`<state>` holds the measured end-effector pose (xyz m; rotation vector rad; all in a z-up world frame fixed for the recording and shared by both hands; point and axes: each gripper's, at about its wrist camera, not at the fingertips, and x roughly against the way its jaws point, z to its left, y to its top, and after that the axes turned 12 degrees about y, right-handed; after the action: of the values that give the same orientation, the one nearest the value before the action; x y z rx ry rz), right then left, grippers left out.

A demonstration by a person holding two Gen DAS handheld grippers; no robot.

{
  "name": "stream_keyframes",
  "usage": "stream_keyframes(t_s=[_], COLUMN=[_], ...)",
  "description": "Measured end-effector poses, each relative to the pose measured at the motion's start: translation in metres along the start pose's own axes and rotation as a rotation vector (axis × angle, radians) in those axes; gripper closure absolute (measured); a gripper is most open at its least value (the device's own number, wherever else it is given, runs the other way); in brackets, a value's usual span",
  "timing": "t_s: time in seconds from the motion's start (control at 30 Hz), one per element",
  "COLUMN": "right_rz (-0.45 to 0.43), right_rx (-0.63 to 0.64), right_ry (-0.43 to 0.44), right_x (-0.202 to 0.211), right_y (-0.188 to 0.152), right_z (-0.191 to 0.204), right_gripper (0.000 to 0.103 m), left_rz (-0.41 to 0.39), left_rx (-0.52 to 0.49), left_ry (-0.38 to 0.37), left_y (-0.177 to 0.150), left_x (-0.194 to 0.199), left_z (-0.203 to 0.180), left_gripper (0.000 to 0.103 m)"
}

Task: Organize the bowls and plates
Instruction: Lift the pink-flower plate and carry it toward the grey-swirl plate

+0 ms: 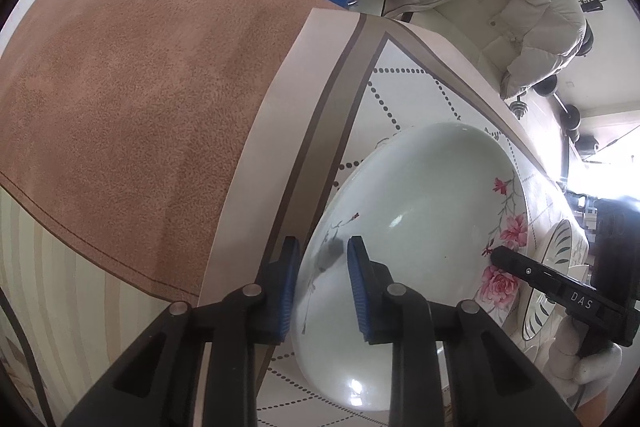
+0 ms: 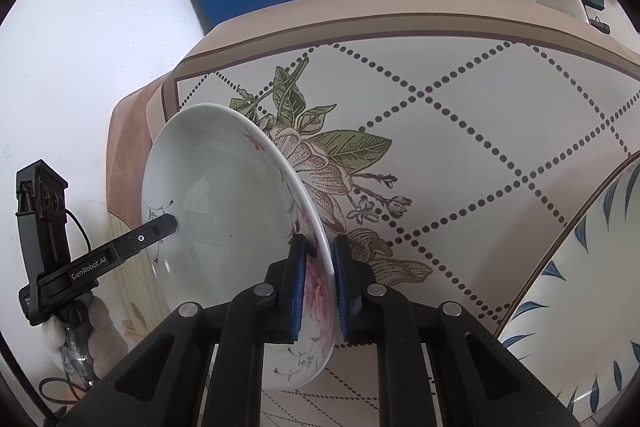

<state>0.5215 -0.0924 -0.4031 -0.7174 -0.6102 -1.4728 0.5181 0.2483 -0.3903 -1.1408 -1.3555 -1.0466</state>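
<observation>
Together both tools hold one pink-flowered bowl [image 2: 224,195] tilted above the patterned tabletop [image 2: 460,131]. Right tool [image 2: 319,291]: its blue pads [image 2: 298,283] clamp the bowl's near rim, one inside, one outside. Left tool [image 1: 320,291] straddles the opposite rim, though whether its pads [image 1: 358,291] actually press the rim cannot be told. Just beside sits a blue-leaf plate [image 2: 592,267]; a brown cloth [image 1: 140,107] drapes the tabletop's far end.
</observation>
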Motion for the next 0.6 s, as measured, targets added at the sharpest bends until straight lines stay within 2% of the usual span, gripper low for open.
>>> stream_keyframes(t_s=[0.37, 0.6], right_rz=[-0.017, -0.065], right_rx=[0.009, 0.003], right_ry=[0.030, 0.056], right_x=[0.018, 0.054], right_y=[-0.023, -0.043], right_z=[-0.001, 0.000], right_gripper=[0.088, 0.088], left_rz=[-0.050, -0.066], left_rx=[-0.019, -0.053], left_ry=[0.002, -0.019], left_y=[-0.018, -0.035], left_x=[0.033, 0.056], left_z=[-0.015, -0.039], left_gripper=[0.081, 0.081])
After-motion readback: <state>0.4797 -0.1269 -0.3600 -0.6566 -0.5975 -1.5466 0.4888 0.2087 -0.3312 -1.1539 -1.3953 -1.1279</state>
